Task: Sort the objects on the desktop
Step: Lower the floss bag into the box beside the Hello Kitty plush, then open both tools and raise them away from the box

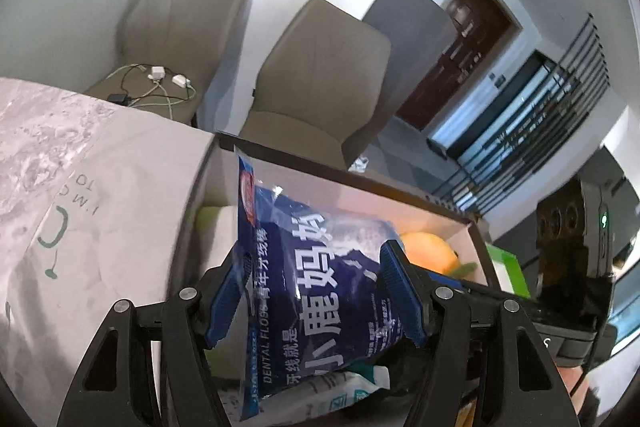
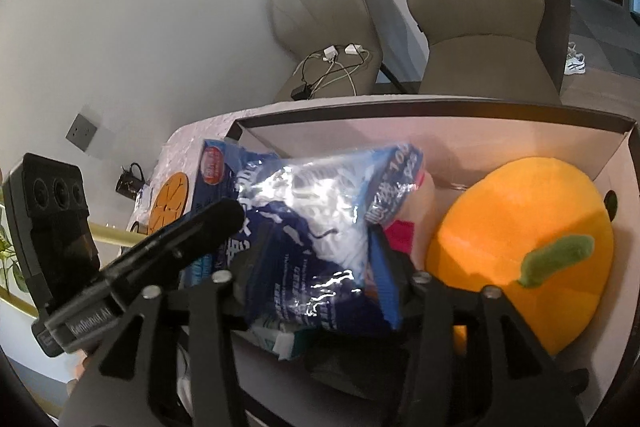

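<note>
The floss bag [image 1: 320, 291] is clamped by the left tongs [image 1: 320, 291] over the box [image 2: 440, 115], the right tongs [image 2: 316, 267] standing loose about it; lowering and release are judged next.

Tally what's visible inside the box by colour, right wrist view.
Blue: 1, the dental floss bag
Orange: 1, the plush orange
Pink or red: 1, an item mostly hidden behind the bag
White and green: 1, a packet under the bag
Total: 4 in the box
</note>
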The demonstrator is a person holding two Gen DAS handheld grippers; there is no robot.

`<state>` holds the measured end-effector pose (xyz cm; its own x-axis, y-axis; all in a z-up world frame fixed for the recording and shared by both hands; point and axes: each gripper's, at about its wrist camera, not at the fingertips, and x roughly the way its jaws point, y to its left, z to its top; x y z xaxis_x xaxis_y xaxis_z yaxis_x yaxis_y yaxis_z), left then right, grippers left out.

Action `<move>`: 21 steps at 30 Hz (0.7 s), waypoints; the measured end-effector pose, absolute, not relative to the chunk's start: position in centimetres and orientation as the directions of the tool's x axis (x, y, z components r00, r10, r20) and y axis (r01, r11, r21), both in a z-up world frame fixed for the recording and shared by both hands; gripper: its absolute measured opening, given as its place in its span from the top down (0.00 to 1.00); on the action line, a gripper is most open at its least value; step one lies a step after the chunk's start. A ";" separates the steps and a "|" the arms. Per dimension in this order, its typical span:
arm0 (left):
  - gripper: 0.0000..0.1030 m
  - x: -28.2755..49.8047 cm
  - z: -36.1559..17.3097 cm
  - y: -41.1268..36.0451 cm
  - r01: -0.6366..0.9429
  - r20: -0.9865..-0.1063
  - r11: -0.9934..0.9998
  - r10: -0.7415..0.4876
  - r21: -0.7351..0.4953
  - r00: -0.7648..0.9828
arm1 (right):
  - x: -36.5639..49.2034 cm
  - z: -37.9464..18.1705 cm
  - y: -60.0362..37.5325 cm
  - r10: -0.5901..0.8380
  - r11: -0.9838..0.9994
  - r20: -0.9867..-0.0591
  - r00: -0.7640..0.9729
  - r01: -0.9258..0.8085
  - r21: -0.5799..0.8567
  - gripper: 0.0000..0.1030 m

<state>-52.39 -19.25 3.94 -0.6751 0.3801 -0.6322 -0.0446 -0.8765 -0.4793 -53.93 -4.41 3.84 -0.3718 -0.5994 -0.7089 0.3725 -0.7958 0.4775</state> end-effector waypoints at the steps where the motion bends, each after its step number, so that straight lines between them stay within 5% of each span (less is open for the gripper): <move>1: 0.36 -52.2 4.2 -19.4 -0.042 -0.627 -0.877 0.375 -0.479 -0.683 | -54.0 3.9 -4.2 -0.600 -0.796 -0.703 -0.381 0.371 0.479 0.39; 10: 0.34 -51.0 6.1 -18.9 -0.022 -0.625 -0.919 0.285 -0.393 -0.727 | -52.9 6.9 -3.0 -0.580 -0.813 -0.669 -0.465 0.388 0.435 0.23; 21: 0.01 -45.7 10.7 -17.5 0.013 -0.539 -0.970 0.123 -0.242 -0.833 | -47.5 11.7 -0.9 -0.505 -0.852 -0.673 -0.540 0.435 0.290 0.03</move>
<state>-45.71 -17.52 10.71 -0.8331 0.1232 -0.5393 0.0133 -0.9701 -0.2422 -47.50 -0.87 11.65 -0.5403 -0.5046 -0.6733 0.4352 -0.8525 0.2896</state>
